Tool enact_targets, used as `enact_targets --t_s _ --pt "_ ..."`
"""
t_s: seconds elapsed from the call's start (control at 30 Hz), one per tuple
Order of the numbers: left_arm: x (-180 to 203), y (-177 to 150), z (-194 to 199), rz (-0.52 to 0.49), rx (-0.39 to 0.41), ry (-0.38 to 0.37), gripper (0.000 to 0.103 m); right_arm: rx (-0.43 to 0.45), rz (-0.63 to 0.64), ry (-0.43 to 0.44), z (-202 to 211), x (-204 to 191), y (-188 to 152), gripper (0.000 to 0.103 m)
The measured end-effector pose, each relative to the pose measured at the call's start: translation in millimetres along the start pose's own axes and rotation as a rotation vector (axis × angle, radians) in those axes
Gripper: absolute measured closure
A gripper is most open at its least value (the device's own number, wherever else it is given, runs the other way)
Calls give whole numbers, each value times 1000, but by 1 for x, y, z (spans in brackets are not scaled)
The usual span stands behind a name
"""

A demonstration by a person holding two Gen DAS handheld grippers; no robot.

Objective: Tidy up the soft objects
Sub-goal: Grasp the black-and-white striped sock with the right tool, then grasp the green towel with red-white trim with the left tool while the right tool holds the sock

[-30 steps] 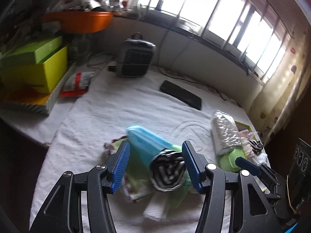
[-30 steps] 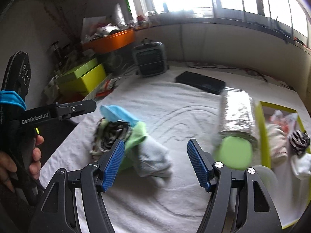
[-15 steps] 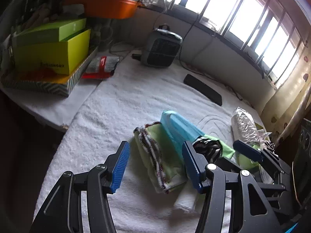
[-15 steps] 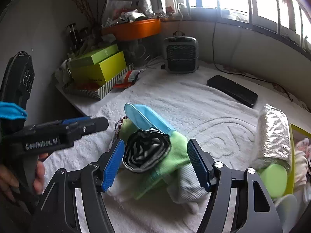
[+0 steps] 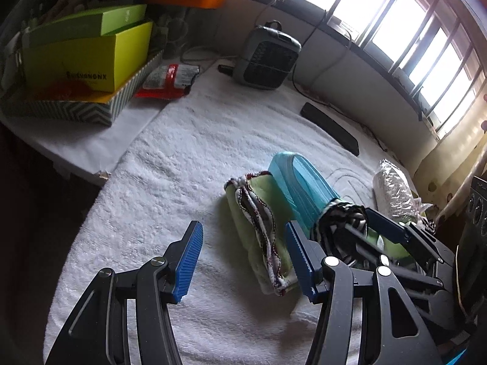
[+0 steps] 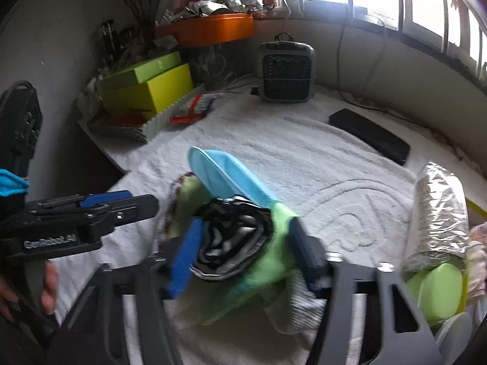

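A pile of soft things lies on the white towel [image 5: 182, 158]: a light blue folded piece [image 5: 301, 182], a green cloth with red and black trim [image 5: 252, 213], a black-and-white striped roll [image 6: 231, 243], a plain green cloth [image 6: 274, 261] and a grey sock [image 6: 295, 304]. My right gripper [image 6: 243, 243] is closing, its blurred pads against the striped roll and the green cloth beside it. From the left wrist its fingers [image 5: 383, 228] straddle the striped roll [image 5: 338, 222]. My left gripper [image 5: 243, 231] hangs open over the towel at the trimmed cloth's left edge, holding nothing.
A grey heater [image 5: 268, 57] and a black case [image 5: 328, 127] stand at the back. A foil-wrapped roll [image 6: 438, 206] and green lidded tubs [image 6: 438, 289] sit at the right. Yellow-green boxes [image 5: 82, 54] and a red packet [image 5: 167, 79] fill the left. The towel's left edge drops off.
My left gripper has slid left off the striped roll and sunk lower. The right gripper has come over that roll from the right and its jaws have narrowed onto it.
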State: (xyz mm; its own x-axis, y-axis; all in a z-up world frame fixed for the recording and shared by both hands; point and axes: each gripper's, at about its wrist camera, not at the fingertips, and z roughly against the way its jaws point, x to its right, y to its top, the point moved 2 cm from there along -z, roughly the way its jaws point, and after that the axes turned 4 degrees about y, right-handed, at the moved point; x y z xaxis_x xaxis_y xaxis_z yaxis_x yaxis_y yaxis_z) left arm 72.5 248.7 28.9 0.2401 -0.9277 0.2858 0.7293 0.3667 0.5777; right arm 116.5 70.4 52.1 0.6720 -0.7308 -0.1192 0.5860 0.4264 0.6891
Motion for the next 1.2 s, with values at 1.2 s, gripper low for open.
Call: enact_targets --t_s 1.2 --pt "12 -2 -45 45 -110 -55 42 157 -234 64 65 51 -24 96"
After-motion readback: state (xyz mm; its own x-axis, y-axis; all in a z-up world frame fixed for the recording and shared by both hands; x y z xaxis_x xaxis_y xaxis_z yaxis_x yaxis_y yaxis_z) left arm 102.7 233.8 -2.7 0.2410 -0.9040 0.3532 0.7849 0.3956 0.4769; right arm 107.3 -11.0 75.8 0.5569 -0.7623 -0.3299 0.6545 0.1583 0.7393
